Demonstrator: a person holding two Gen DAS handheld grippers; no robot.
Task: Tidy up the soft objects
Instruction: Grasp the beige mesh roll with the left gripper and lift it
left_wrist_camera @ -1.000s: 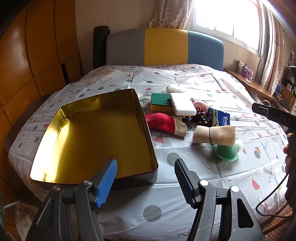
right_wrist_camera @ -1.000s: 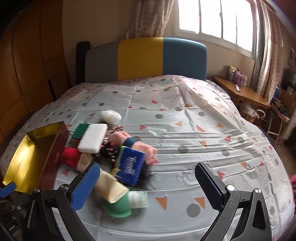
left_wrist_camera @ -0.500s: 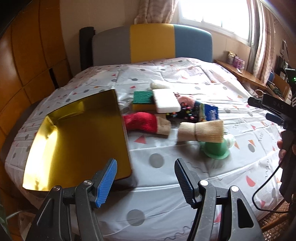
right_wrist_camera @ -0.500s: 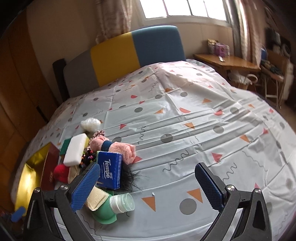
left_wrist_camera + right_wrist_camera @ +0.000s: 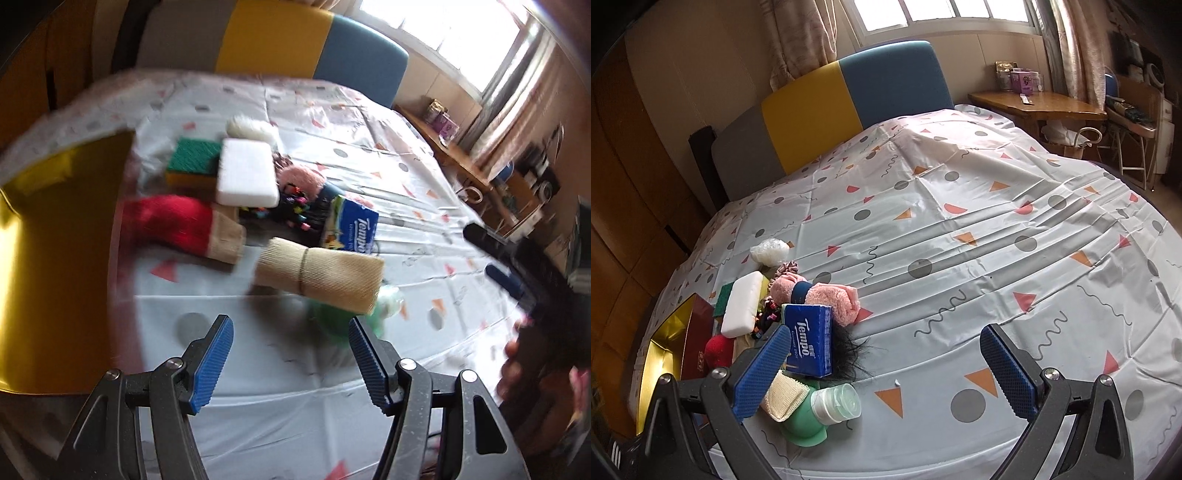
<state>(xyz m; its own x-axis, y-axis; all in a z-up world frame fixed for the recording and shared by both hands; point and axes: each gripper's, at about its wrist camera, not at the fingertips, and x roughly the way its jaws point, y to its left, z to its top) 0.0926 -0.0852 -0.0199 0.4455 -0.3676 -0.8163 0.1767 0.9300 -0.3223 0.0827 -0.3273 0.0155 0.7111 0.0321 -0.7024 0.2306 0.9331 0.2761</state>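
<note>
A pile of soft things lies on the bed beside a gold-lined tin (image 5: pixel 55 258): a rolled beige cloth (image 5: pixel 321 275), a red sock (image 5: pixel 173 225), a white sponge (image 5: pixel 245 173), a green scouring pad (image 5: pixel 192 155), a pink towel roll (image 5: pixel 816 295), a blue Tempo tissue pack (image 5: pixel 807 339) and a green bottle (image 5: pixel 809 421). My left gripper (image 5: pixel 288 354) is open and empty, just short of the beige roll. My right gripper (image 5: pixel 886 369) is open and empty, to the right of the pile; it also shows in the left wrist view (image 5: pixel 495 258).
The bed has a patterned white cover (image 5: pixel 960 240) and a grey, yellow and blue headboard (image 5: pixel 831 107). A wooden side table (image 5: pixel 1034 103) and chairs stand at the far right. A white fluffy ball (image 5: pixel 770 251) lies behind the pile.
My left gripper has swung right and moved closer to the pile, so the tin slid to the left edge. My right gripper has turned further right; the pile now sits lower left.
</note>
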